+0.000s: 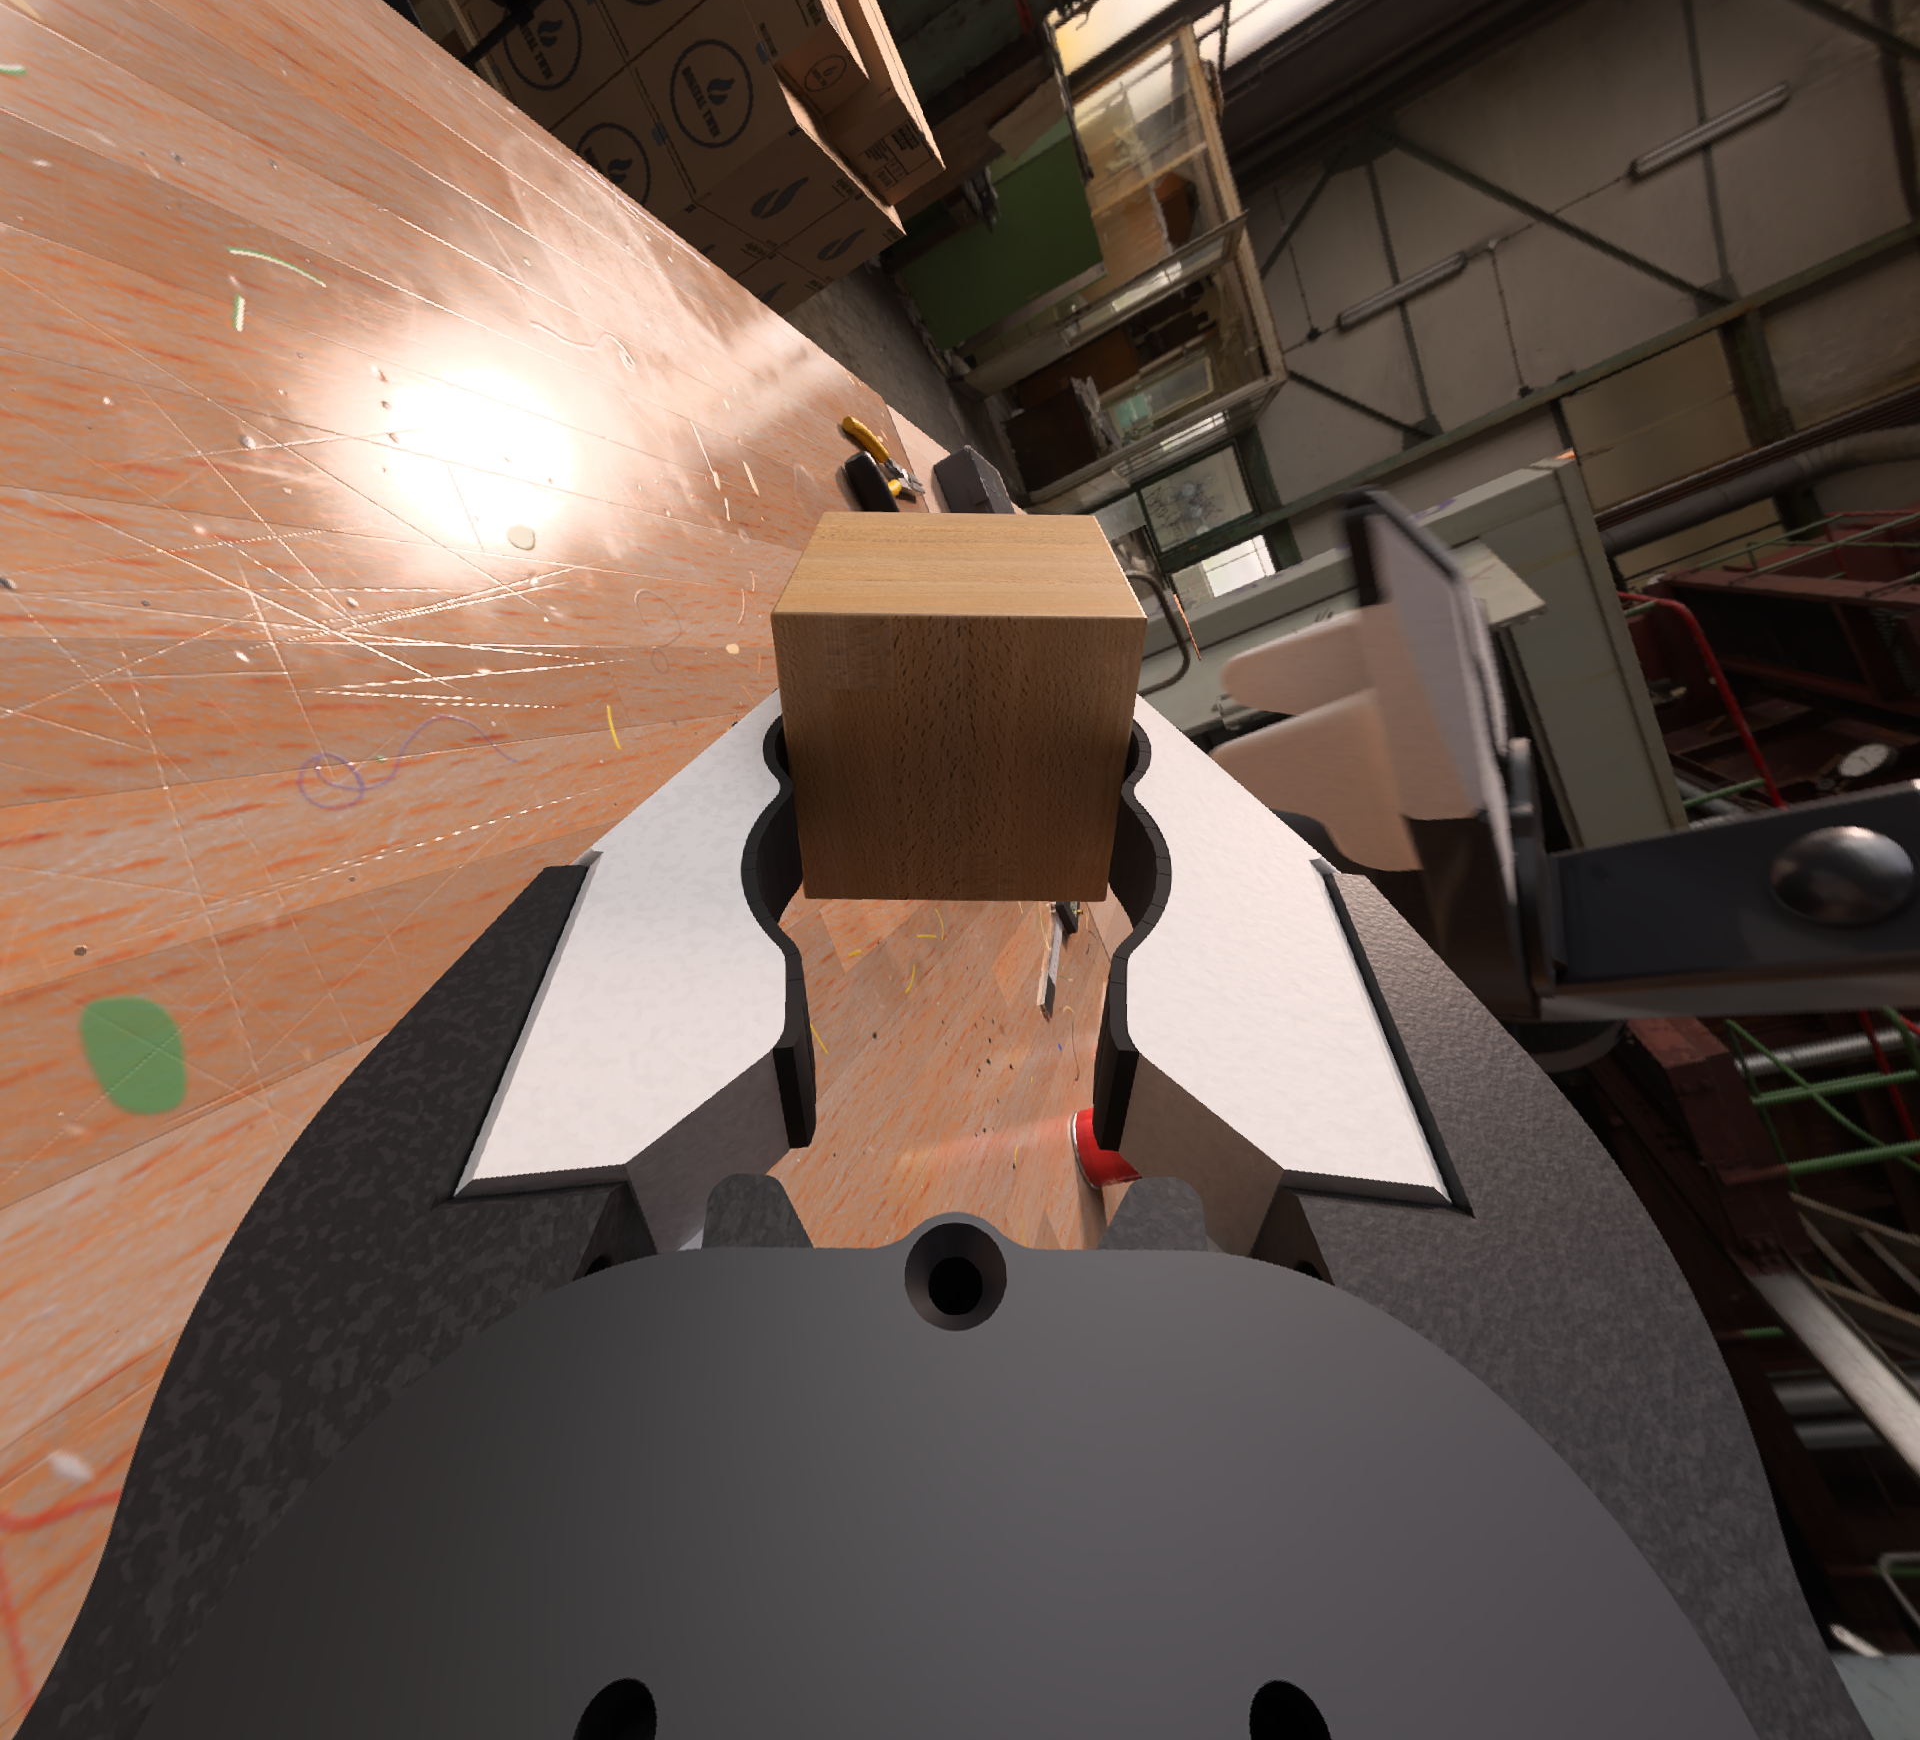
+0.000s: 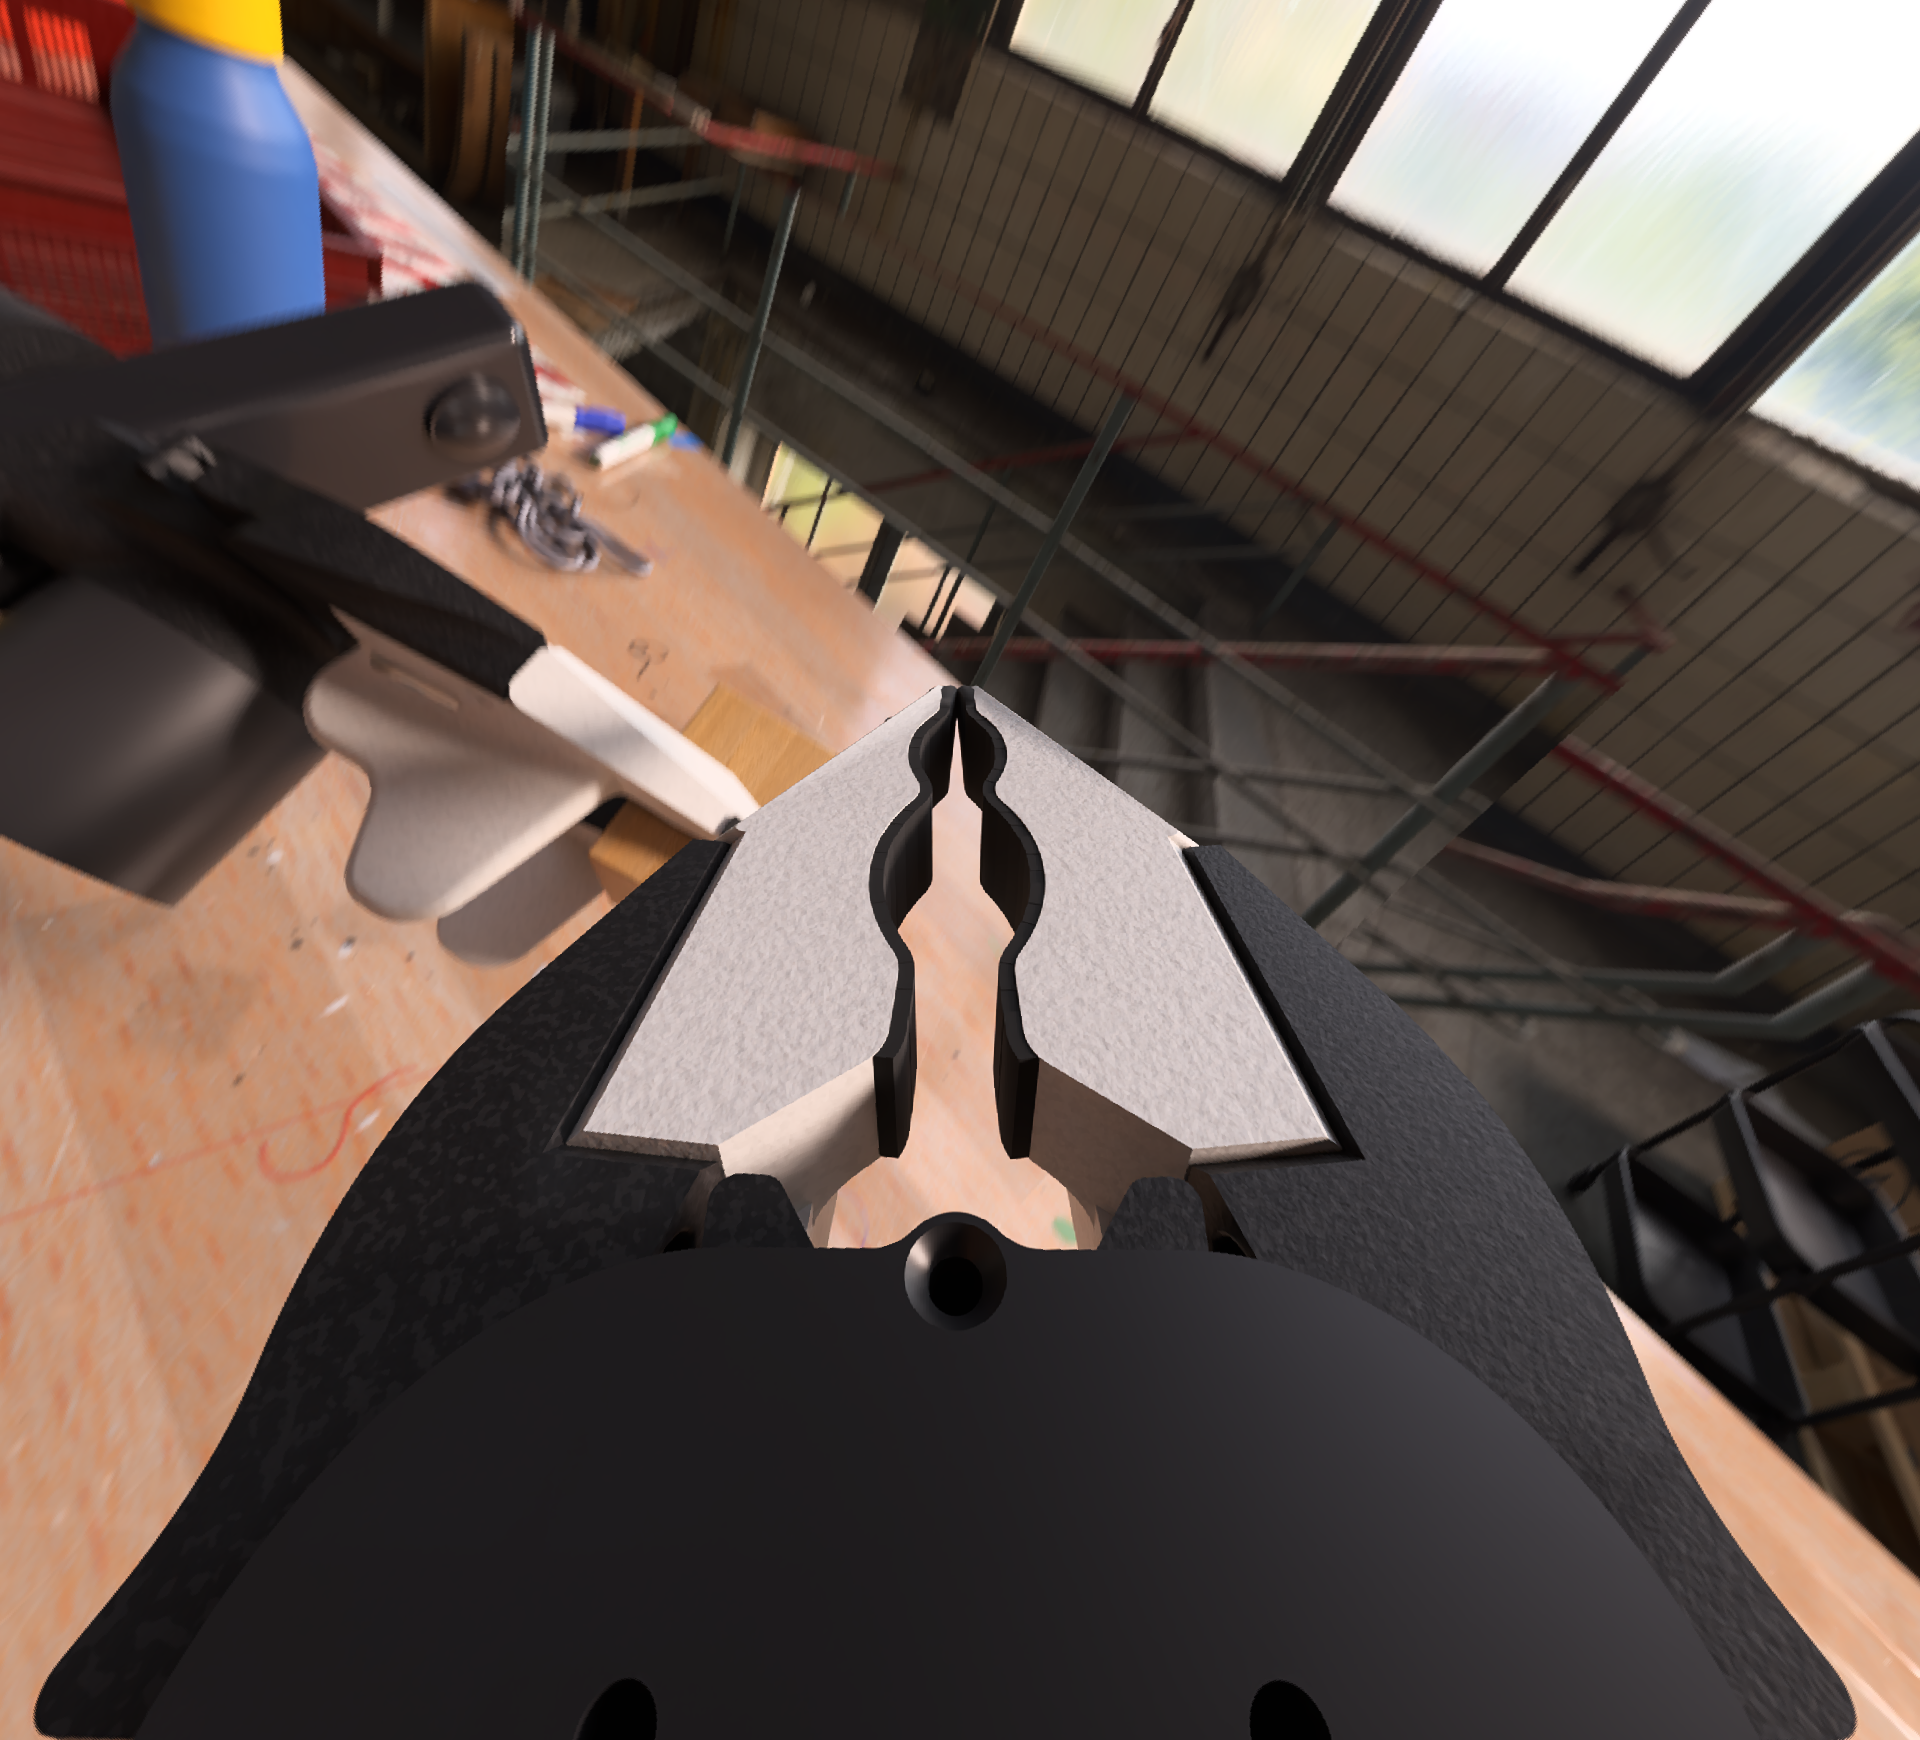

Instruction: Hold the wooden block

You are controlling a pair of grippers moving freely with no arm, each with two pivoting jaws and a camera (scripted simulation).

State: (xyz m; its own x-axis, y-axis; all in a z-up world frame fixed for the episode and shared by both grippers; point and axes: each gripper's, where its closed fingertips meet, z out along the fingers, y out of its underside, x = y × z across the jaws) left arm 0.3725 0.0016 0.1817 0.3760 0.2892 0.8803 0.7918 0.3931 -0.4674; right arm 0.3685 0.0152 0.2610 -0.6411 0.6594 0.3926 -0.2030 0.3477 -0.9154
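Workbench (image 1: 312, 547) spans the left, scratched and glaring. Centre: wooden block (image 1: 951, 714) sits between the tips of the left gripper (image 1: 954, 755), jaws parted to block width and pressed on its two side faces, block apparently lifted clear of the bench. Judged rigid, fairly light, smooth-faced; flat opposite sides give the best purchase, a deeper seat would resist slipping. Right: right gripper (image 2: 956, 703) hangs near, tips closed together, holding nothing.

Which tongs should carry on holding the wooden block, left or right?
Left. The left tongs already clamp the wooden block on both sides, clear of the table. The right tongs are shut and empty.
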